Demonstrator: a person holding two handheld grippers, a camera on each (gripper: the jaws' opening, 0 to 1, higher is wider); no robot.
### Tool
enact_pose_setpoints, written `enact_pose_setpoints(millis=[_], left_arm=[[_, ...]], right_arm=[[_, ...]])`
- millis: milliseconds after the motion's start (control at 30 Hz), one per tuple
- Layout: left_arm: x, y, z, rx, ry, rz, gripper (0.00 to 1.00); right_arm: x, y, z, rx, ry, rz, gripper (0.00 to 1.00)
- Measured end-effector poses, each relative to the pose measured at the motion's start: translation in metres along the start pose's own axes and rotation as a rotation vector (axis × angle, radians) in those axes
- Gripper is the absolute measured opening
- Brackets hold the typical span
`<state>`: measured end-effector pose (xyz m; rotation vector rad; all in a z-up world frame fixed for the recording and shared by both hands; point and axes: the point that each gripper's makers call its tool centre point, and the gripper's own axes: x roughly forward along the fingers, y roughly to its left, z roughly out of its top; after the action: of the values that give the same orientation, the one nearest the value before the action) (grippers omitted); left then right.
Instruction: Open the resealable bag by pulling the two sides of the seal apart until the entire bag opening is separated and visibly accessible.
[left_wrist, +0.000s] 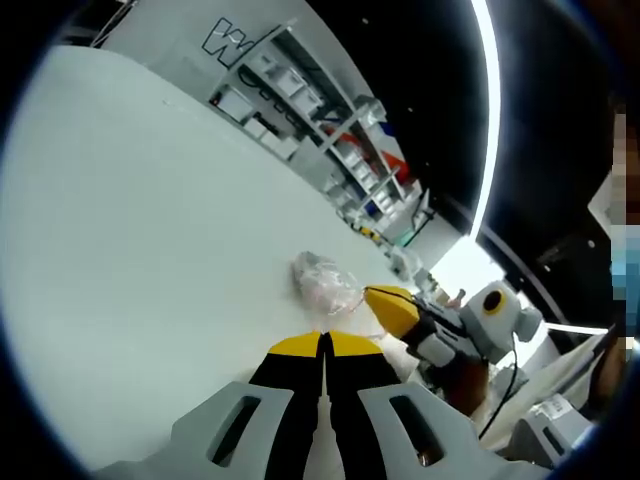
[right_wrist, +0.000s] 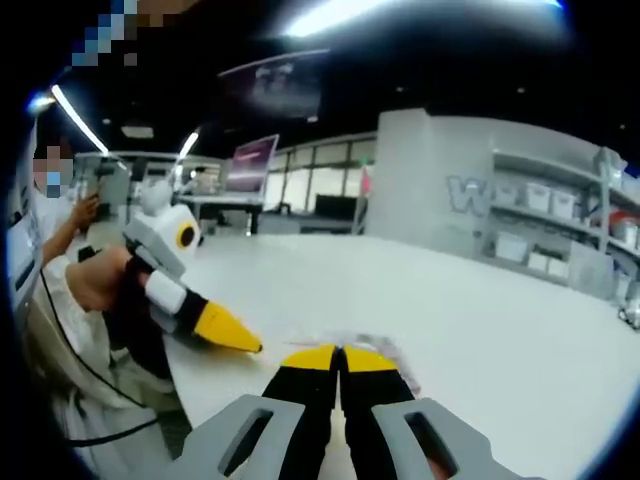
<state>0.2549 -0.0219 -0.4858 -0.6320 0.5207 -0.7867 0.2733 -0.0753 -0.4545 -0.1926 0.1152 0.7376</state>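
Both my claws clenched over the white table, the bag lying just ahead of them.

Largest first: the white table spreads under and away from my left claw, and behind it, far beyond the jaw tips, stands grey shelving stacked with bins. In the left gripper view my left claw's yellow-tipped jaws are pressed together with nothing between them; the clear resealable bag lies crumpled on the table just past their tips, slightly right. My right claw comes in from the right with its yellow tip at the bag's edge. In the right gripper view my right claw's jaws are clenched too, the bag showing just beyond the tips, and my left claw points in from the left.
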Motion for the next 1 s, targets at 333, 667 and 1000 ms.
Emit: enact_pose_setpoints(millis=[333,667,1000], left_arm=[[0.000,0.000,0.000,0.008,-0.004,-0.001,0.01],[-0.001,0.000,0.001,0.013,-0.009,0.000,0.01],[-0.001,0.000,0.001,0.018,-0.010,0.000,0.01]], right_arm=[[-0.001,0.001,-0.002,-0.016,0.013,-0.006,0.00],[-0.001,0.005,-0.004,-0.069,0.029,-0.004,0.00],[0.001,0.012,-0.004,-0.169,0.041,0.001,0.00]])
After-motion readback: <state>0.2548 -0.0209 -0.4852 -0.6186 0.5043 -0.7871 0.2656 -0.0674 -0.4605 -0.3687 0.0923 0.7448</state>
